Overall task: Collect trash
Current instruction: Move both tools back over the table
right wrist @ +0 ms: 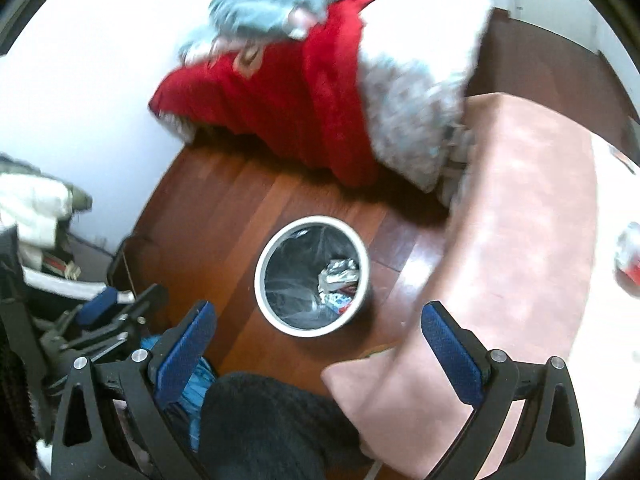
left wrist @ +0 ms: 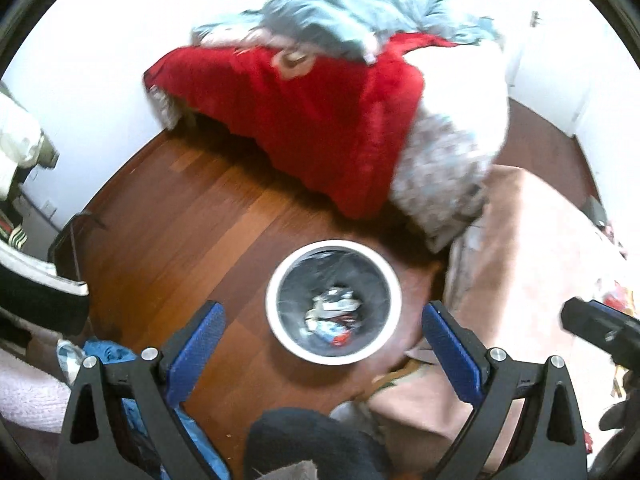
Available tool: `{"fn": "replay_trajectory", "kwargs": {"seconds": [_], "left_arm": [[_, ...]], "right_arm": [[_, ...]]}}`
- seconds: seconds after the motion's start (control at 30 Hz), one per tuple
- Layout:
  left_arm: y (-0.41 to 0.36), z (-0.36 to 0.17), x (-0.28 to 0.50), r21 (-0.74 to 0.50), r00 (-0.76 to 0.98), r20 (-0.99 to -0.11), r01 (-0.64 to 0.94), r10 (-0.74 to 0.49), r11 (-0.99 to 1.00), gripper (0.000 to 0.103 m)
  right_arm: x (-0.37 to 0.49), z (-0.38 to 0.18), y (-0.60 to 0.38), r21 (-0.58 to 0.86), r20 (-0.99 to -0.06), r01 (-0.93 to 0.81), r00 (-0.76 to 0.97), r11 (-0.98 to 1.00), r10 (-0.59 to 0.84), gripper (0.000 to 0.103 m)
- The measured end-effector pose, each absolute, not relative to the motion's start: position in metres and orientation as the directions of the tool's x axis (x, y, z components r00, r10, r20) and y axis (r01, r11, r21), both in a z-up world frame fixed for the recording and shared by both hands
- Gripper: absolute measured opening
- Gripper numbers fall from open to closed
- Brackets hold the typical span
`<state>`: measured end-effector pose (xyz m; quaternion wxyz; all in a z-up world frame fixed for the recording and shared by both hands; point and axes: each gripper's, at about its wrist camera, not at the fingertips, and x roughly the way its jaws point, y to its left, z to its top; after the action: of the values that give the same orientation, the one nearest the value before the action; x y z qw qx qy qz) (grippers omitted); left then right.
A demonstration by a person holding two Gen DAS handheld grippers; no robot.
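Observation:
A round bin with a white rim (left wrist: 276,272) and a dark liner stands on the wooden floor, with crumpled wrappers and trash (left wrist: 334,314) at its bottom. It also shows in the right wrist view (right wrist: 262,268), with trash (right wrist: 338,280) inside. My left gripper (left wrist: 324,330) is open and empty, held above the bin. My right gripper (right wrist: 318,330) is open and empty, also above the bin. The left gripper shows at the left of the right wrist view (right wrist: 108,312). The right gripper's body shows at the right edge of the left wrist view (left wrist: 596,328).
A bed with a red blanket (left wrist: 304,120), a blue-grey cover (left wrist: 340,20) and a patterned sheet (left wrist: 440,172) stands behind the bin. A pink-covered surface (right wrist: 520,220) is at the right. Clothes and bags (right wrist: 36,208) lie at the left. A dark-clad knee (right wrist: 264,428) is below.

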<state>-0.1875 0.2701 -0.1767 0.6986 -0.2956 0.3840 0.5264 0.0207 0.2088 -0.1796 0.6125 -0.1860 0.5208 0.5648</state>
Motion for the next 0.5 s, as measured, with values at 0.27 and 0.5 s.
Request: {"fn": "replay_trajectory", "kwargs": {"seconds": [0.27,0.5], "left_arm": [[0.199,-0.198,-0.051,-0.046,0.269,-0.865,-0.883,0.423,0.467,0.101],[0.122,-0.256,0.104,-0.022,0.279,-0.913,-0.762,0.298,0.647,0.101]], "right_arm": [[0.150,-0.171,0.082,0.184,-0.919,-0.849,0.031,0.495,0.394,0.103],[0.283,-0.241,-0.019,-0.067,-0.984,-0.825,0.147,0.562,0.097,0.103]]}}
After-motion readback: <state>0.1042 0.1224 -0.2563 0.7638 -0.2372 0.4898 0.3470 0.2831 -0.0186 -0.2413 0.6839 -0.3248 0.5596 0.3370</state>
